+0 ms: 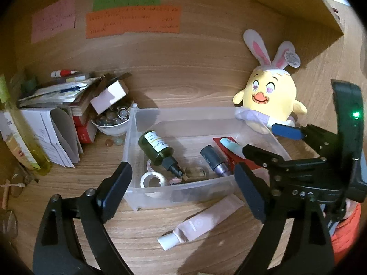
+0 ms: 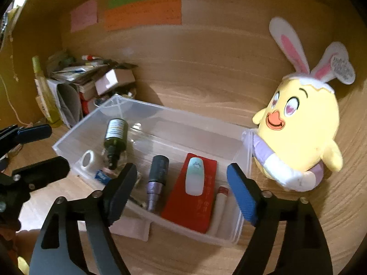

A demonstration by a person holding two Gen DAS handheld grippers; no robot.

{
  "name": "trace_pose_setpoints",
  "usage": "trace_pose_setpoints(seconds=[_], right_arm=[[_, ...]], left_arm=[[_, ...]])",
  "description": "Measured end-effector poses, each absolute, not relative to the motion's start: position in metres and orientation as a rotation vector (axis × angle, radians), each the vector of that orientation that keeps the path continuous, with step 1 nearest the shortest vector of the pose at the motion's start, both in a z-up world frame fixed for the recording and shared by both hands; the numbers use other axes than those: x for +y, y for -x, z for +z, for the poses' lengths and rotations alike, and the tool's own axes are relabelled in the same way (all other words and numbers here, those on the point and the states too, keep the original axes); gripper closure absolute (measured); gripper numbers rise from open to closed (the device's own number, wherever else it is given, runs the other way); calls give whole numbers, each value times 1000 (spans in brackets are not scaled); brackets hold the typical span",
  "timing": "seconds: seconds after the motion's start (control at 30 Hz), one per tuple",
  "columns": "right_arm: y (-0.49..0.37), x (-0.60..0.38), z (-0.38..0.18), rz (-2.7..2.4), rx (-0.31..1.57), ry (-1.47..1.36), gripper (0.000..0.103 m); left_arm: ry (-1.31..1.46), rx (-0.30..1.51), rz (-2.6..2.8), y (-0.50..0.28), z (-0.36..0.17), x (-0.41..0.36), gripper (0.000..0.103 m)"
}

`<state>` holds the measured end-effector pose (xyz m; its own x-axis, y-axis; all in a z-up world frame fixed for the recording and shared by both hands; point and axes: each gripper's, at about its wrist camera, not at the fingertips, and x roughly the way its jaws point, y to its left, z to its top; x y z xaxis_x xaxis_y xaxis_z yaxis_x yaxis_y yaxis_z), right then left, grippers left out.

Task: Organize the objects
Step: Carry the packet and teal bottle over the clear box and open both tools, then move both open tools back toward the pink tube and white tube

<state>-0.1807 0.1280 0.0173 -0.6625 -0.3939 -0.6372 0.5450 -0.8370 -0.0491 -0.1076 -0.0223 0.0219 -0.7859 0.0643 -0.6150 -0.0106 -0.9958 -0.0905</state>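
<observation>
A clear plastic bin (image 1: pixel 160 197) (image 2: pixel 183 114) sits on the wooden desk. It holds a dark green dropper bottle (image 1: pixel 158 149) (image 2: pixel 115 135), a white tape roll (image 1: pixel 150 180) (image 2: pixel 88 159), a dark and purple tube (image 1: pixel 213 160) (image 2: pixel 157 176), a red card (image 2: pixel 195 206) with a white-teal piece (image 2: pixel 195 176) on it, and a small white tube (image 2: pixel 221 204). A pale pink tube (image 1: pixel 201 222) lies on the desk in front of the bin. My left gripper (image 1: pixel 183 190) (image 2: pixel 39 152) is open over the bin's front-left part, holding nothing. My right gripper (image 2: pixel 182 190) (image 1: pixel 273 145) is open above the bin's right half, also holding nothing.
A yellow chick plush with bunny ears (image 1: pixel 270 96) (image 2: pixel 298 137) leans by the bin's right end. At the back left are a pile of papers and boxes (image 1: pixel 68 91), a white bowl of stones (image 1: pixel 112 121) and a yellow-green bottle (image 1: pixel 25 137). Coloured notes (image 1: pixel 133 20) hang on the back wall.
</observation>
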Motion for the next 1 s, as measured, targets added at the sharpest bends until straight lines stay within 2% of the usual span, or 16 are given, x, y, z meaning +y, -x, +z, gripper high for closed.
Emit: trace_pose_setpoints(seconds=[0.5,1.0], right_arm=[[124,141,23,-2403,338,-826,20],[82,133,-20,-2291,413,-948,20]], left_arm=[[1081,-109,2903,85,12,-26,4],[1309,-131,2887,60,-32,-53,4]])
